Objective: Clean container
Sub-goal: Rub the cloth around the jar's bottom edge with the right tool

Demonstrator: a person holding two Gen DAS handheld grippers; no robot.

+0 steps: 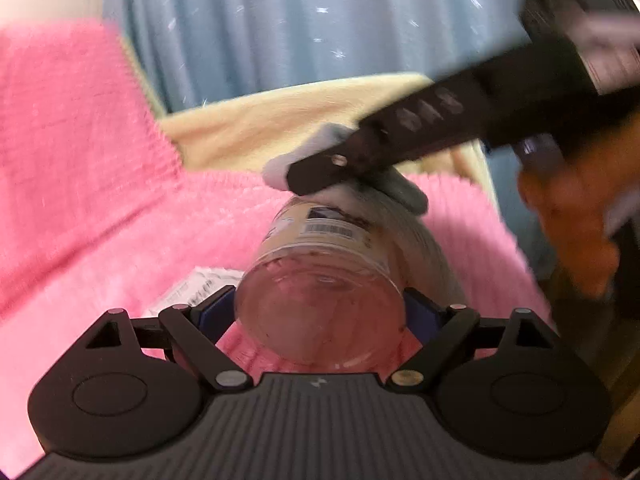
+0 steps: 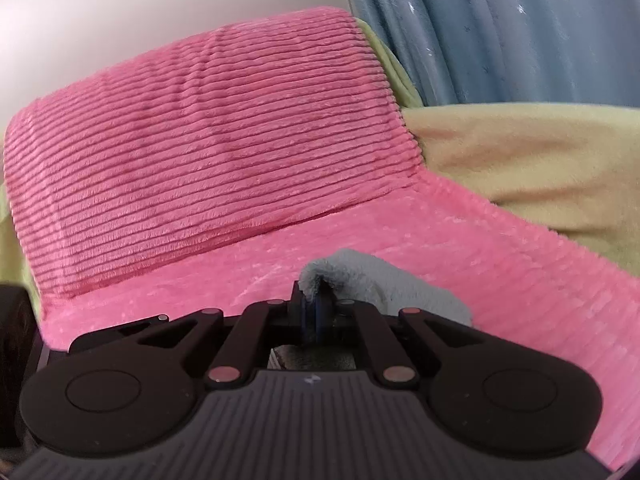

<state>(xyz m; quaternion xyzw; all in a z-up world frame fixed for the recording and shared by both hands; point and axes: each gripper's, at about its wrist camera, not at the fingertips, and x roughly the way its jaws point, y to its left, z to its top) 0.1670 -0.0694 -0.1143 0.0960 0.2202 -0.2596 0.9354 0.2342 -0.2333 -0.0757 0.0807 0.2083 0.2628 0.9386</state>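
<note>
- Broadly, a pink ribbed blanket (image 2: pixel 208 128) covers the seat and backrest; a yellow blanket (image 2: pixel 532 160) lies beside it, and a blue curtain (image 1: pixel 280 20) hangs behind.
- Left gripper (image 1: pixel 320 312): clamped on a clear plastic jar (image 1: pixel 324 280), which lies on its side above the pink blanket with its round end toward the camera. One blue finger pad (image 1: pixel 214 314) presses each flank.
- Jar: transparent, with a barcode label (image 1: pixel 326 230) on the upper wall. Dark smudges show near the label and along the wall, so the surface is judged not yet clean.
- Right gripper (image 2: pixel 314 304): closed on a folded grey cloth (image 2: pixel 380 280). In the left wrist view the cloth (image 1: pixel 400 188) is pressed against the far, upper part of the jar.
- A hand (image 1: pixel 572 216) holds the right tool at the frame edge, blurred.
- Small white packet (image 1: pixel 200 284): lies on the blanket beside the jar; its print is unreadable.
- Progress, as a judgement: wiping of the outside is under way; remaining smudges, and the interior, appear left to do.
</note>
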